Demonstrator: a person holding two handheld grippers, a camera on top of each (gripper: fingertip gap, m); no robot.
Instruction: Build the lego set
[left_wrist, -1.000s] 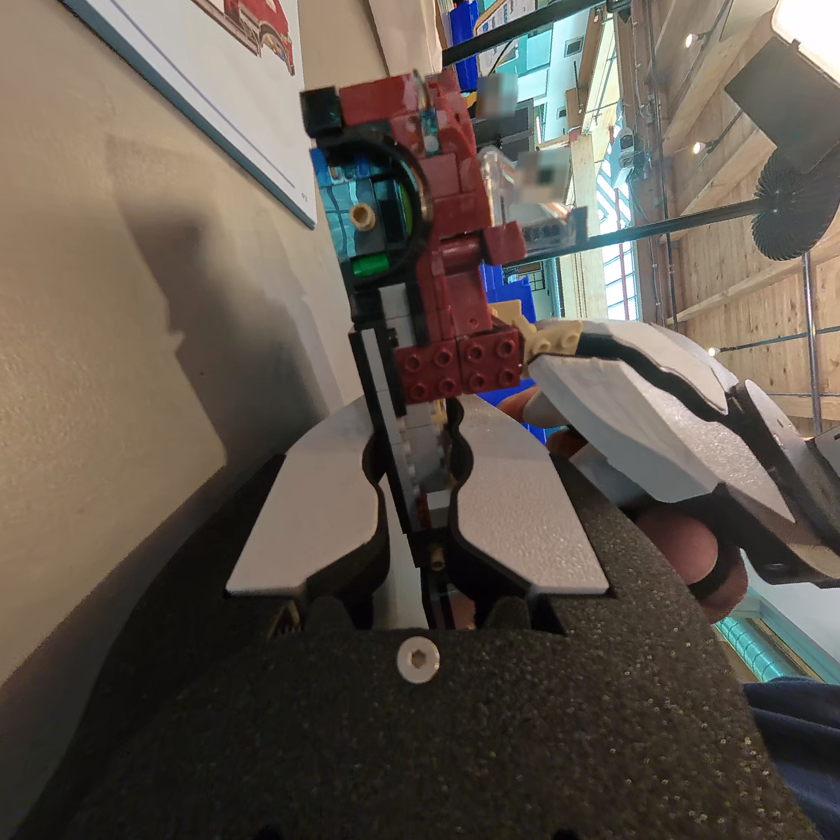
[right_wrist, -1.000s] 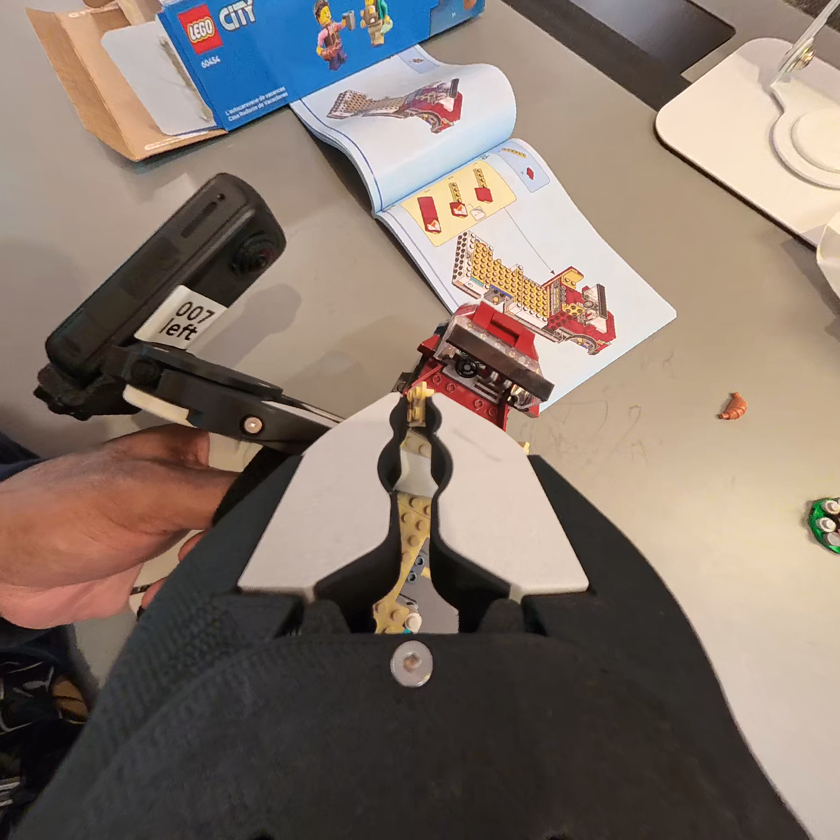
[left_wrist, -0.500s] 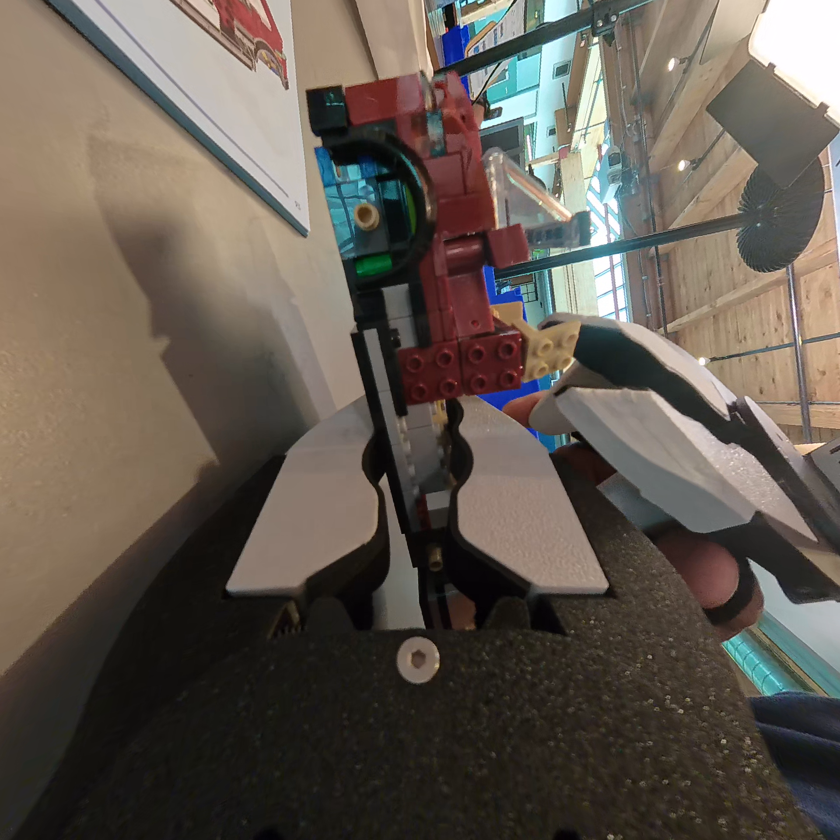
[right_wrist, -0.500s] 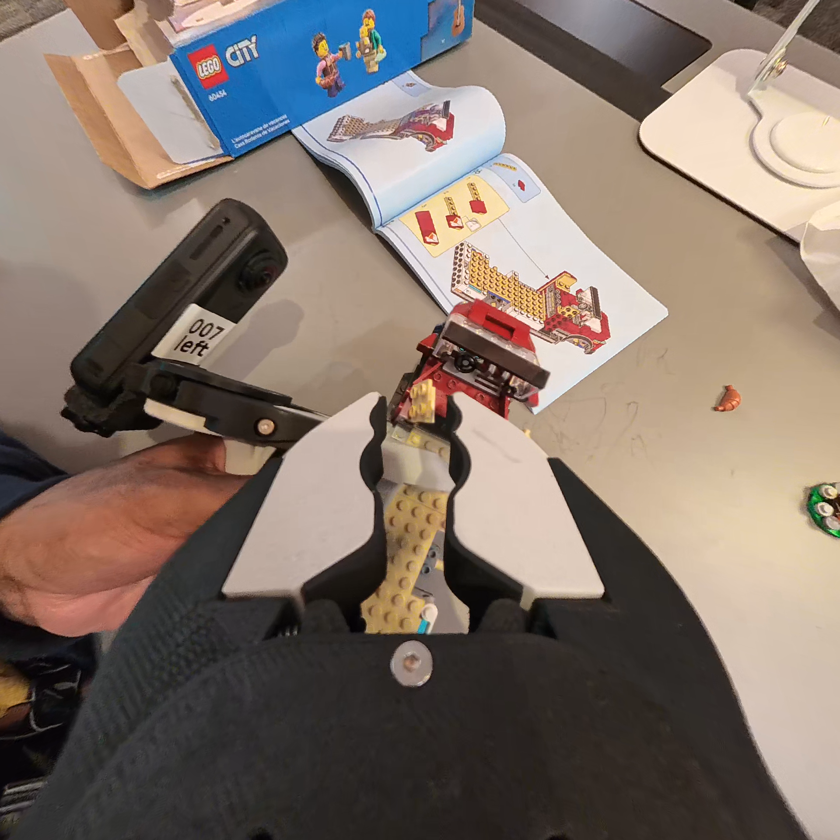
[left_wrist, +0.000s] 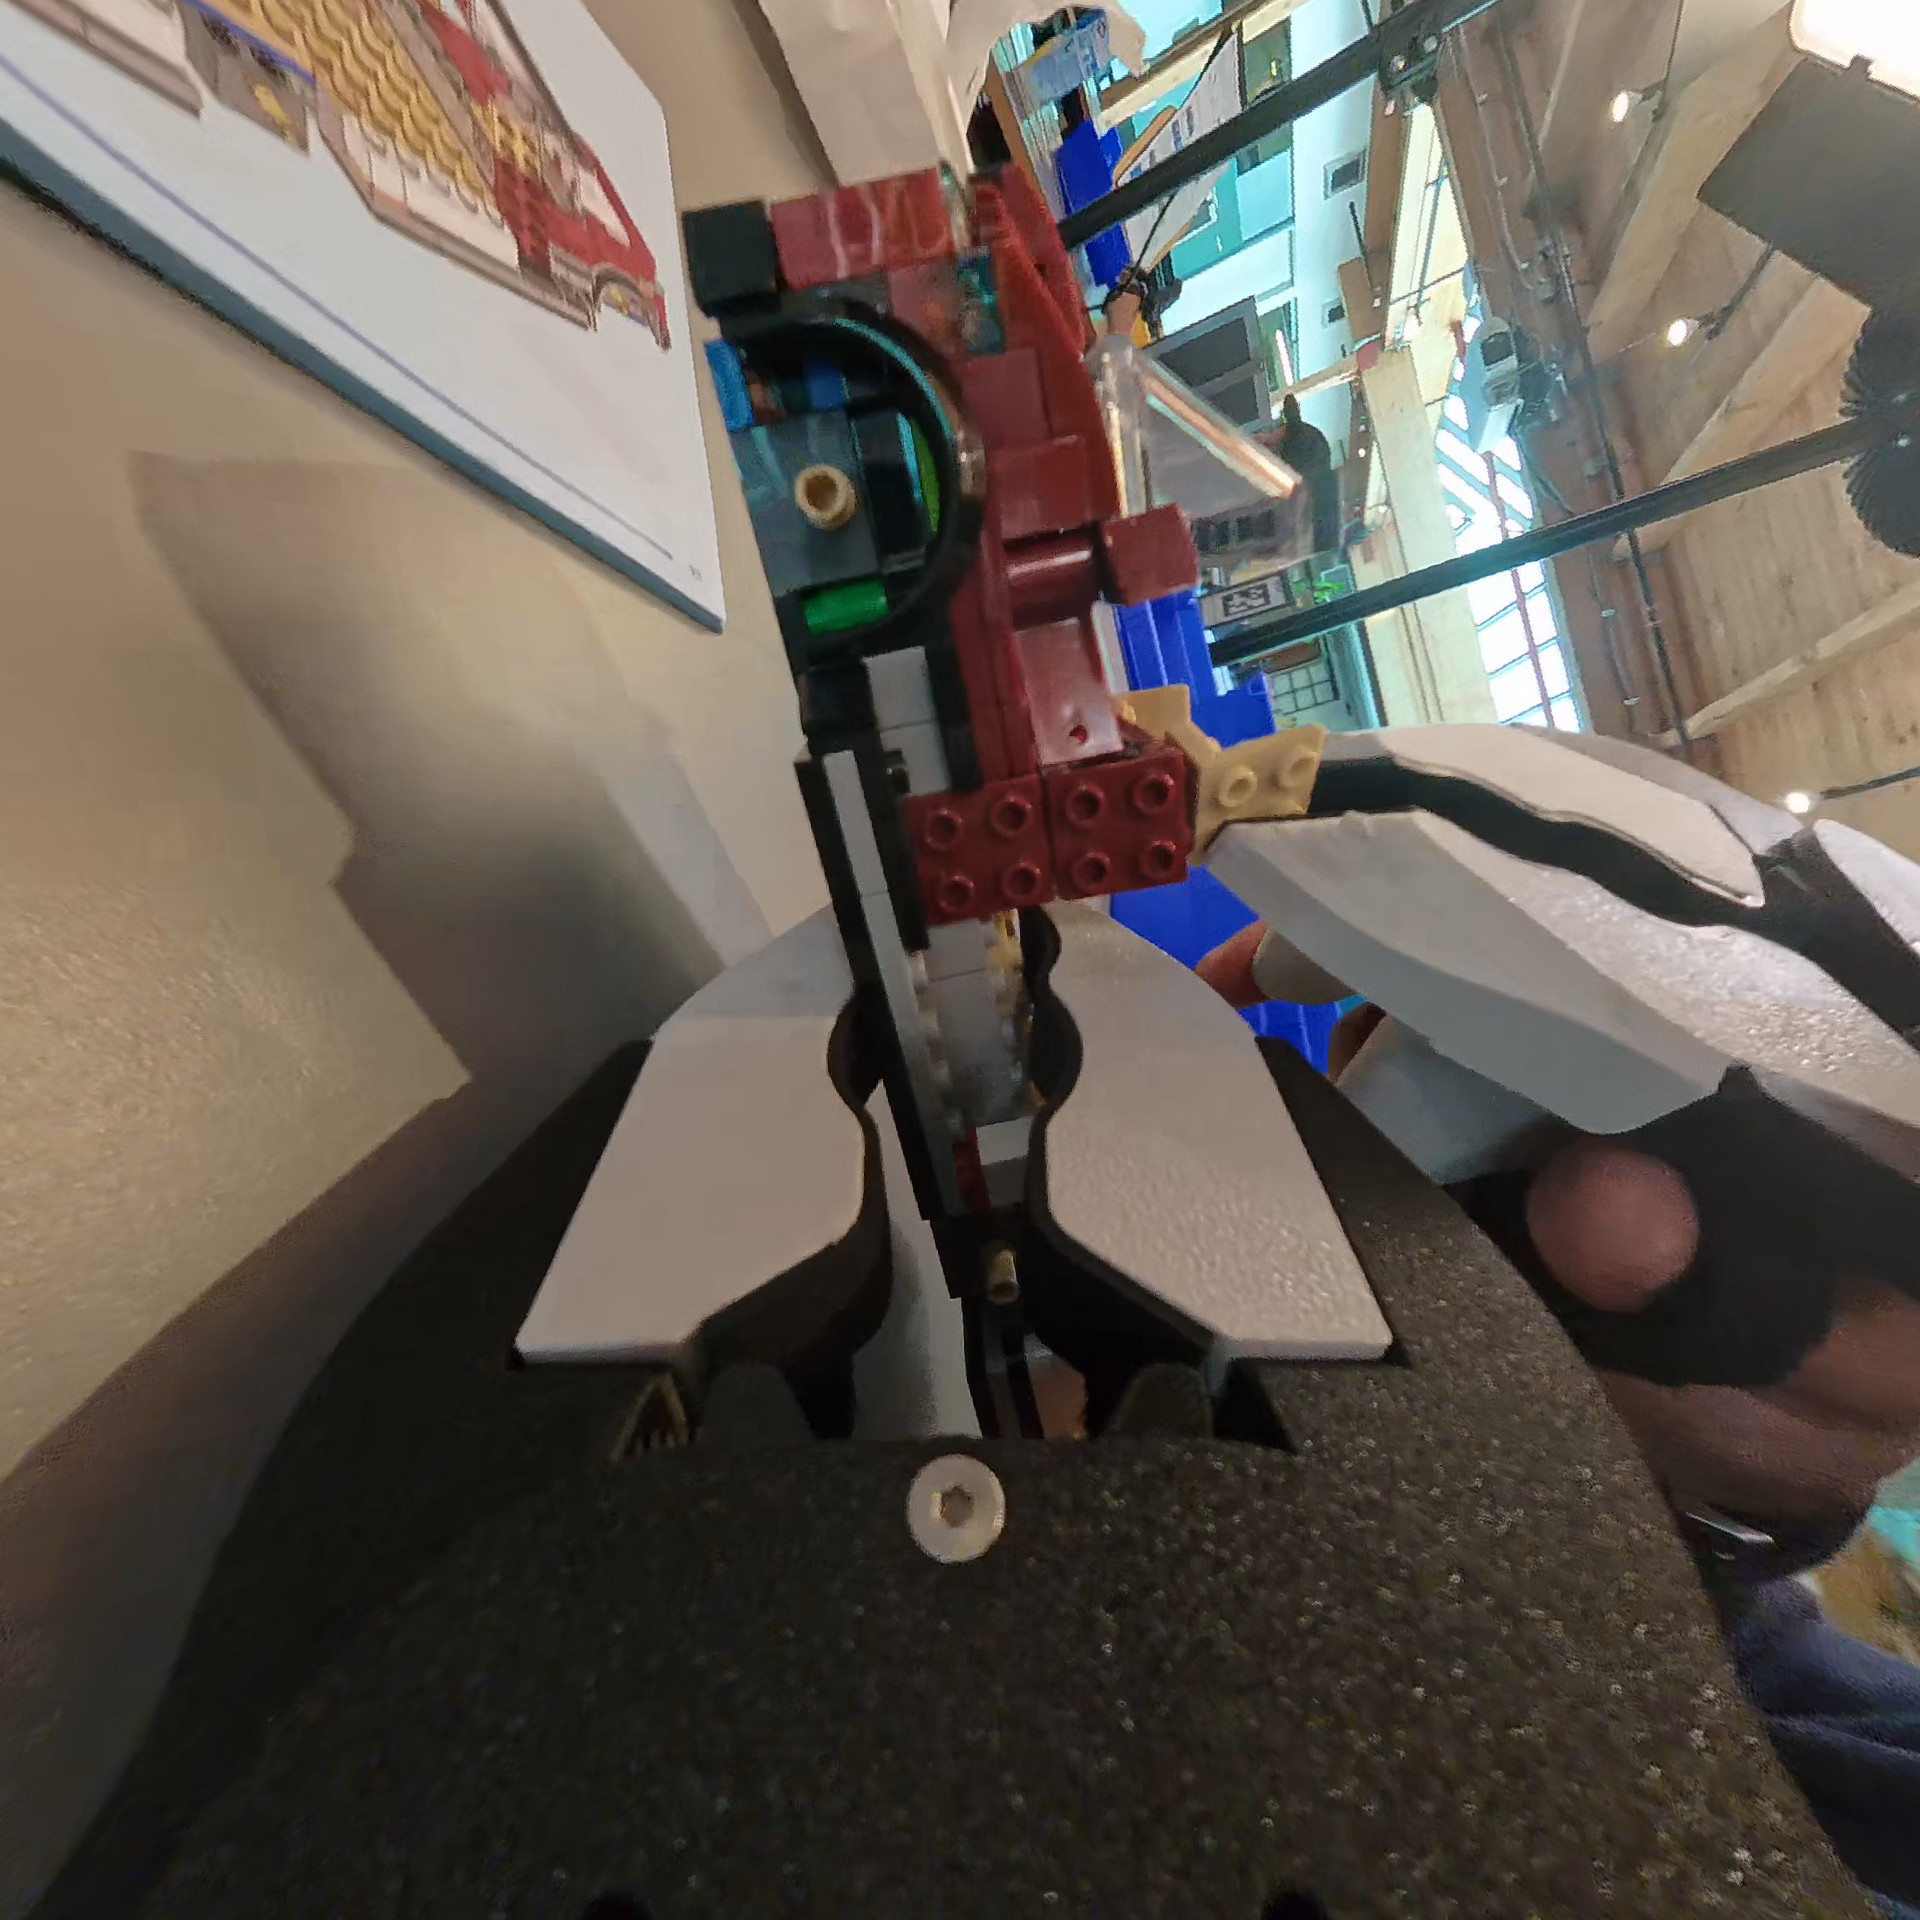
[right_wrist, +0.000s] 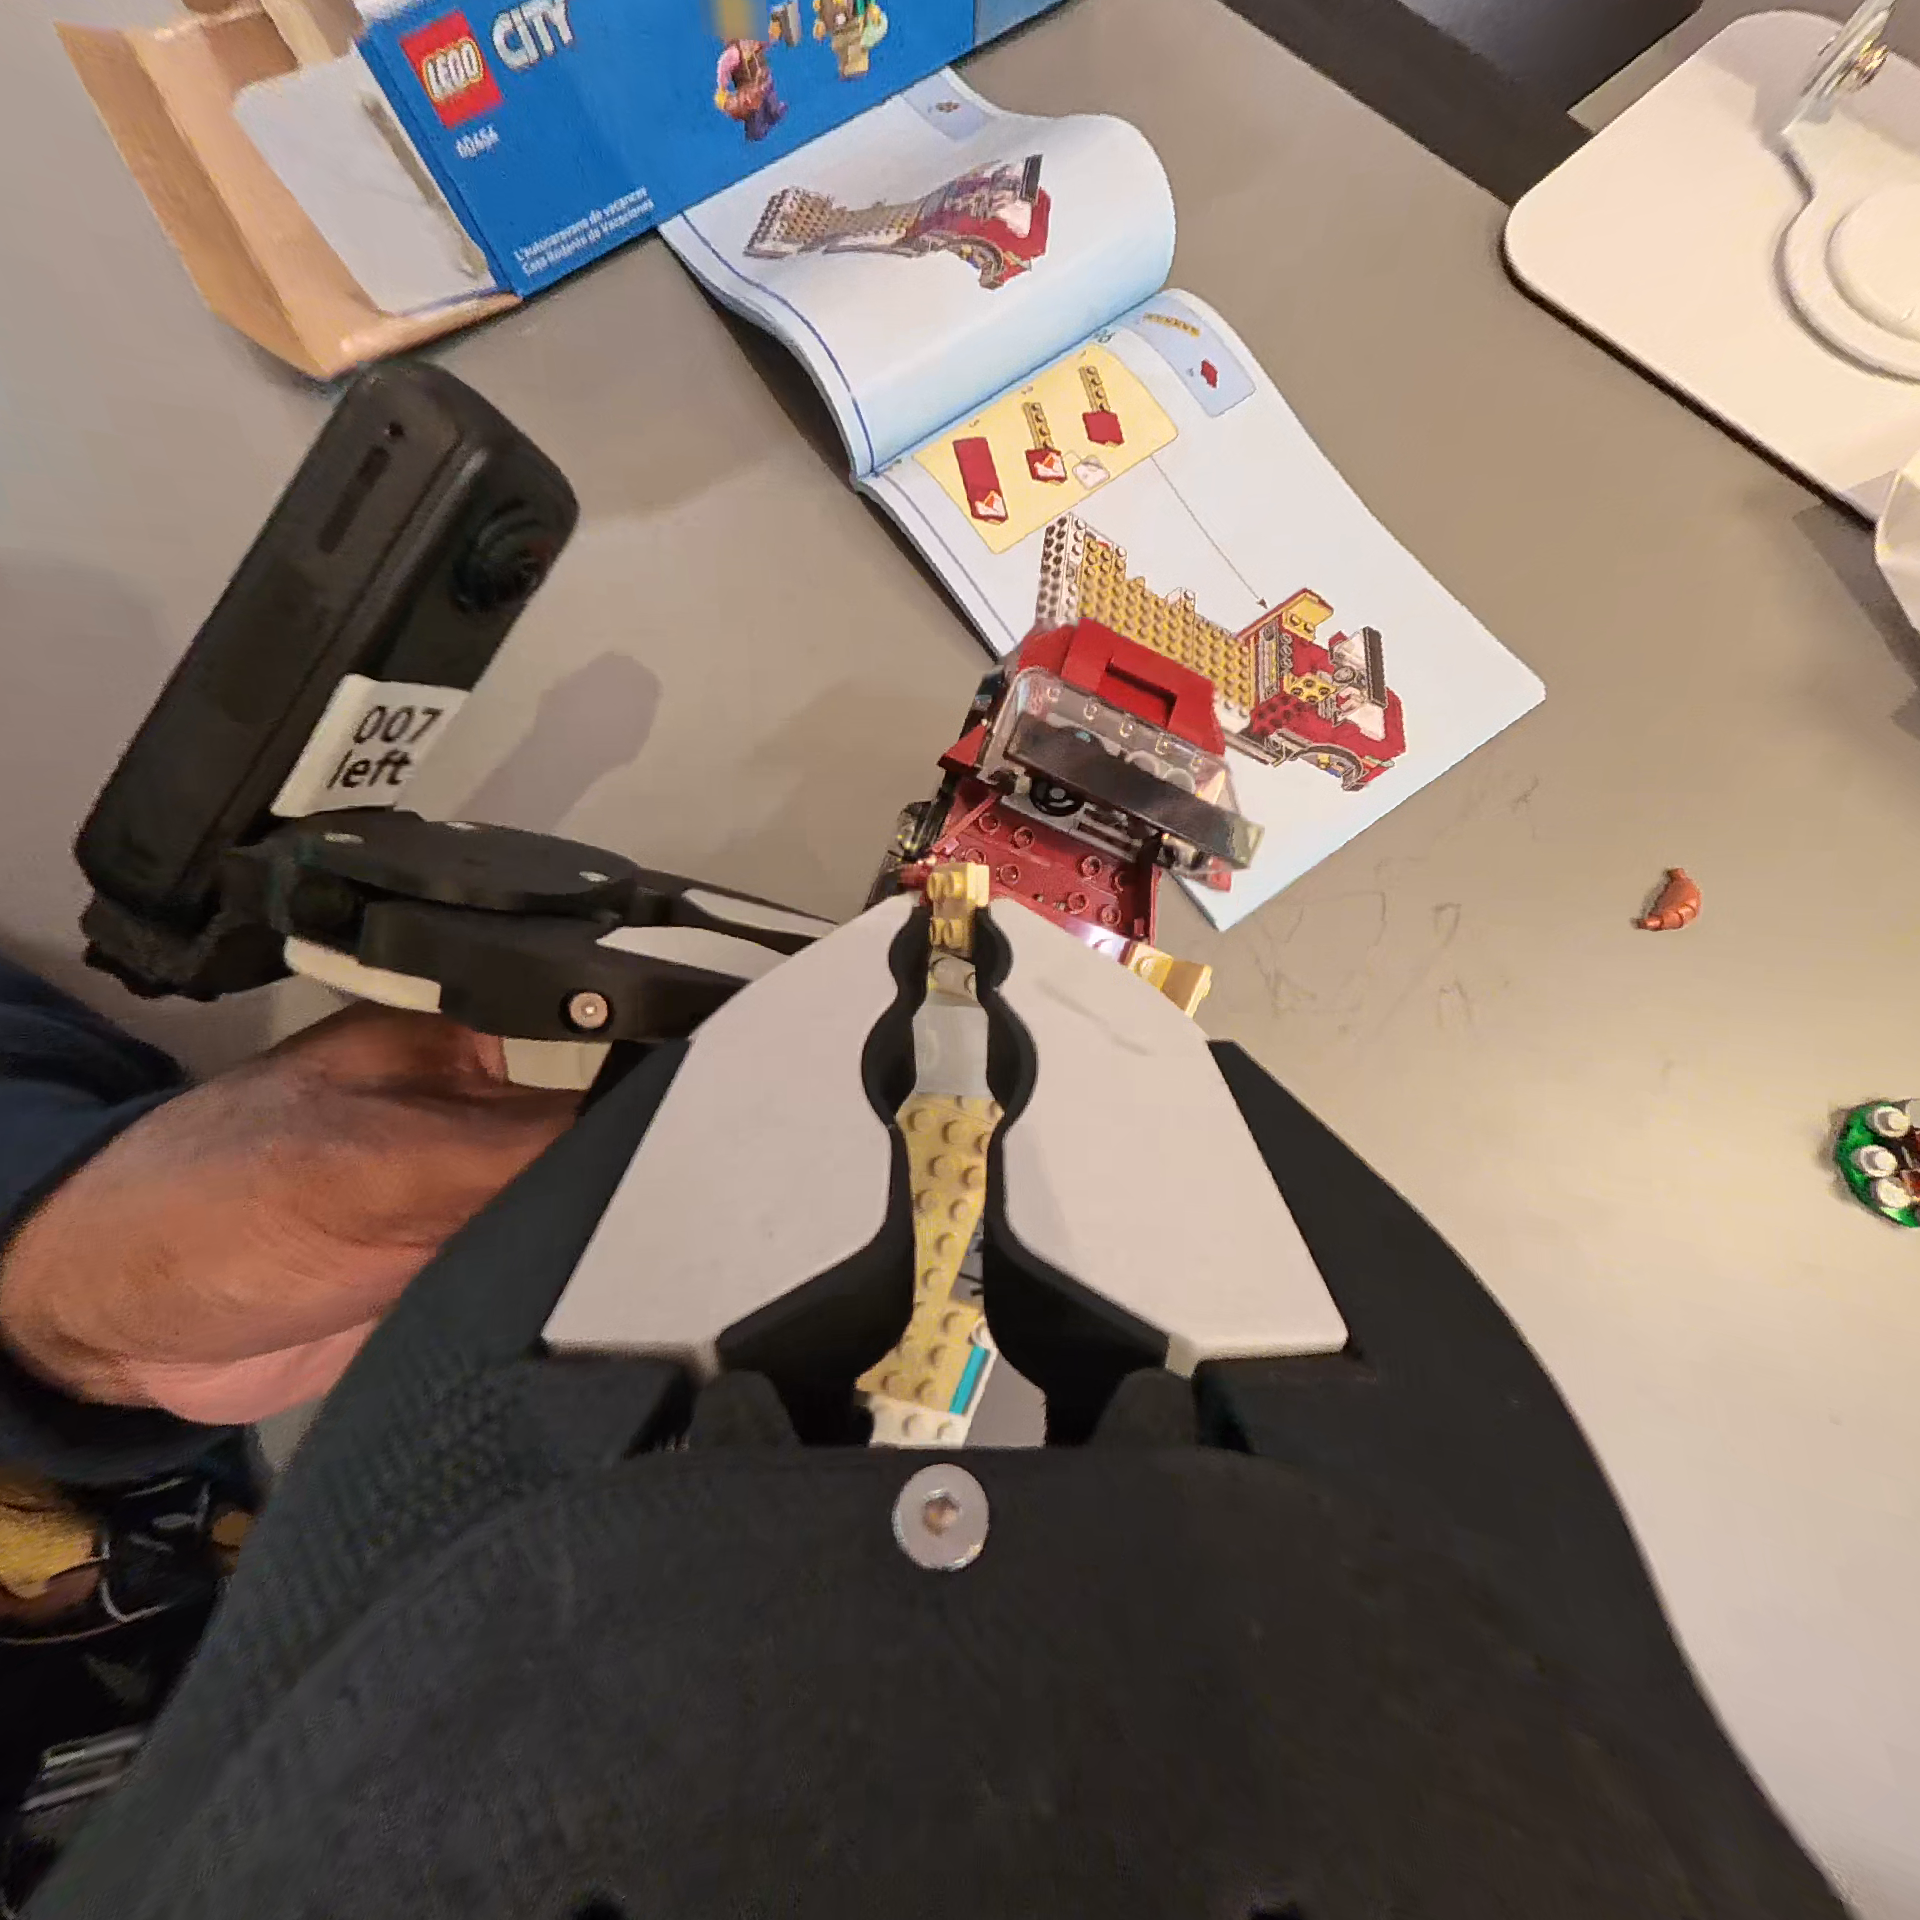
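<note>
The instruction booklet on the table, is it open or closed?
Open: the instruction booklet lies spread on the grey table, its pages facing up.

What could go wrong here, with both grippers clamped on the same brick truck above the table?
1. The right gripper pinches only a small tan plate at the truck's edge; that piece could pop off.
2. The left gripper clamps the thin chassis edge; twisting could split the stacked layers.
3. The clear windshield sits exposed and might detach, dropping onto the booklet.
</note>
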